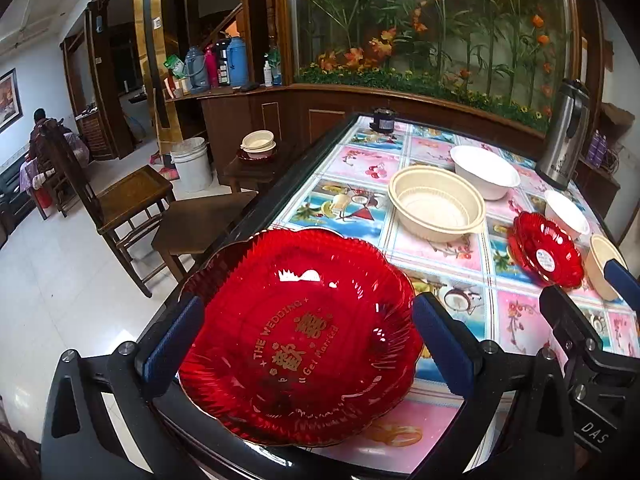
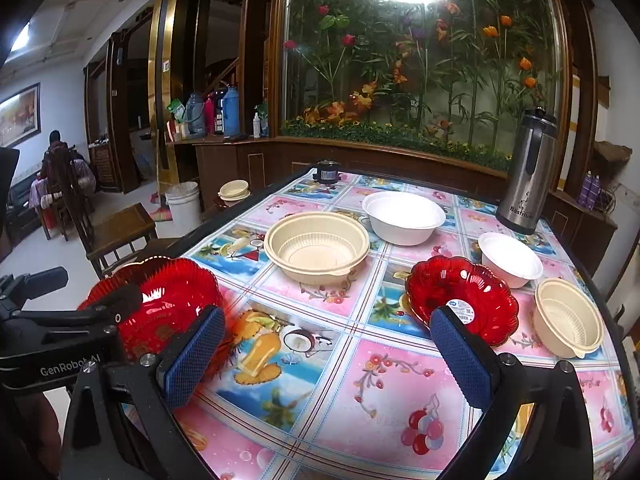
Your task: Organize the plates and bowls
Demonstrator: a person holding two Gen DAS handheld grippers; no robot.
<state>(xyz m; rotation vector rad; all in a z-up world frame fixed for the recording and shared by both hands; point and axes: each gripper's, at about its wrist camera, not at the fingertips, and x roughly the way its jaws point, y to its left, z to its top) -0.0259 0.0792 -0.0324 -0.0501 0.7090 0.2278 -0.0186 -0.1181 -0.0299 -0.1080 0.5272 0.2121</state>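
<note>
Currently left gripper [image 1: 306, 344] spread wide around large red wedding plate [image 1: 298, 340] at table's [image 2: 360, 360] near-left corner; right gripper [image 2: 328, 356] parted, empty. Close on opposite rims evenly, lift level to avoid slip

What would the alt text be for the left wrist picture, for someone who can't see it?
A large red plate with gold lettering sits at the near edge of a table between the open blue fingers of the left tool. Beyond lie a beige bowl, a white bowl and a smaller red plate.
</note>
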